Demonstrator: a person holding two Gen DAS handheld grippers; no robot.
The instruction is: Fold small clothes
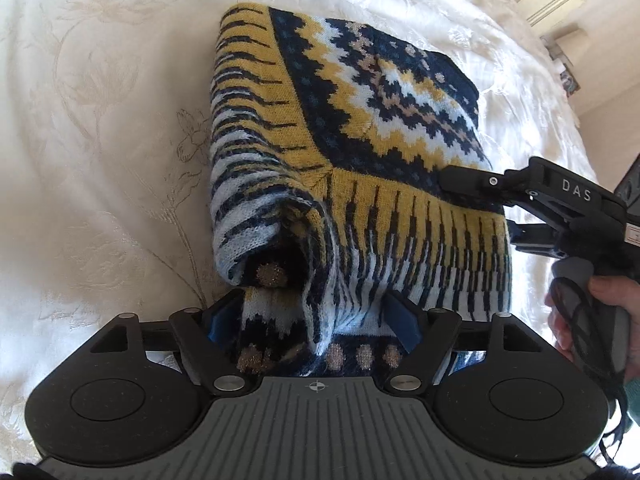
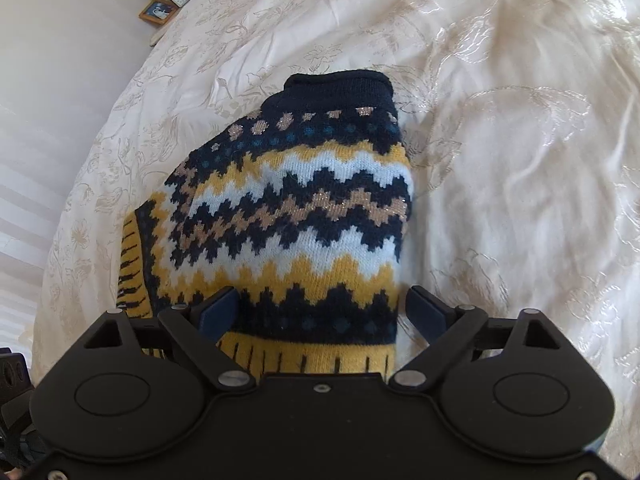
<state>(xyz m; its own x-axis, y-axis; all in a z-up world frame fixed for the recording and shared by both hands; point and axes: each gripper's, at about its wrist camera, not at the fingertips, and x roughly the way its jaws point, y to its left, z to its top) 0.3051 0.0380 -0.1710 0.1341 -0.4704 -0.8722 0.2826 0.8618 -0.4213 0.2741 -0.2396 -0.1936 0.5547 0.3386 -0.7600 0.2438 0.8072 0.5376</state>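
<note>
Left tool (image 1: 312, 312): fingers spread wide, bracketing a thick bunched roll of the knitted sweater (image 1: 360, 100), wool touching both pads. Pinching it or merely flanking it: impossible to tell. Right tool (image 2: 322, 312): released, straddling the sweater's yellow-ribbed edge, with a clear gap showing between the wool and the finger on its outer side.

Just ahead of both tools, lying on the cream embroidered bed cover (image 1: 100, 140), already doubled into a compact block. Judging by that, working mid-fold, on a late fold or on tidying the loose roll in front of the left tool.

Next move, as a guess: closing on that lifted roll and laying it flat over the block, while holding the far edge down so that the soft knit is not sliding or springing open.

Showing in the left wrist view only: the puffed, untidy roll, the right tool from the side with one finger resting on top of the wool, and a hand (image 1: 600, 320) gripping its handle. Showing in the right wrist view only: the dark collar (image 2: 340, 84) at the sweater's far end, and a framed picture (image 2: 158, 11) well beyond the bed.
</note>
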